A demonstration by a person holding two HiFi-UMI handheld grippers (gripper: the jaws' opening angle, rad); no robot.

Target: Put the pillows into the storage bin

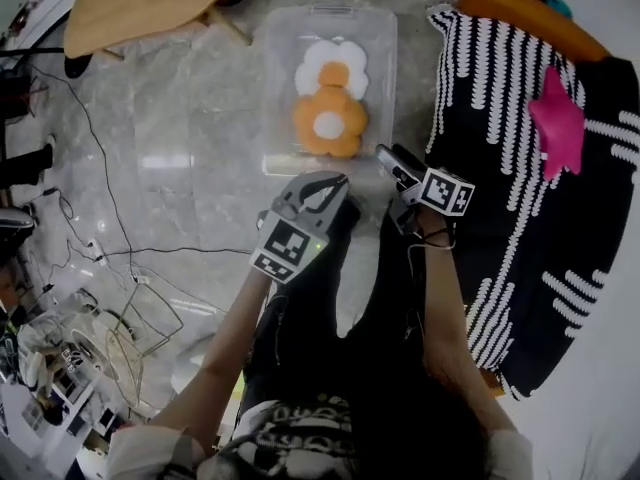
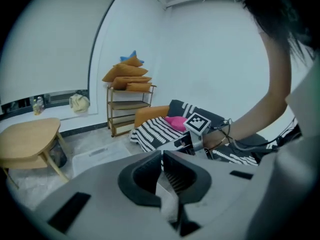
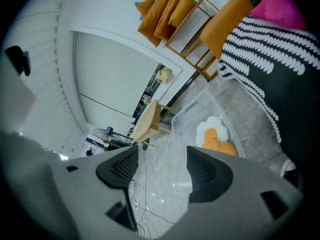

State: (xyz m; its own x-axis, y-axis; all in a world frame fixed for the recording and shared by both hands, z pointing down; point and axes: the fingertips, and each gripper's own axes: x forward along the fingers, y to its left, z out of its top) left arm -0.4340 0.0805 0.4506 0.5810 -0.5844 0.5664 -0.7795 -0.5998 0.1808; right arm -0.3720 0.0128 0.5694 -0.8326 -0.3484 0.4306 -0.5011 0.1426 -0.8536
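Toward the left, above the grey floor (image 1: 190,148), I am holding the left gripper (image 1: 335,181) with its jaws clenched on nothing. It is idling just short of the clear storage bin (image 1: 272,88), where a white flower pillow (image 1: 333,66) and an orange flower pillow (image 1: 328,125) are already lying flat, overlapping. Just to its right I am holding the right gripper (image 1: 392,160) with its jaws released and empty, which I judge suits a reach for the pink star pillow (image 1: 556,120) that is lying farther right on the striped blanket (image 1: 500,148), outside the bin.
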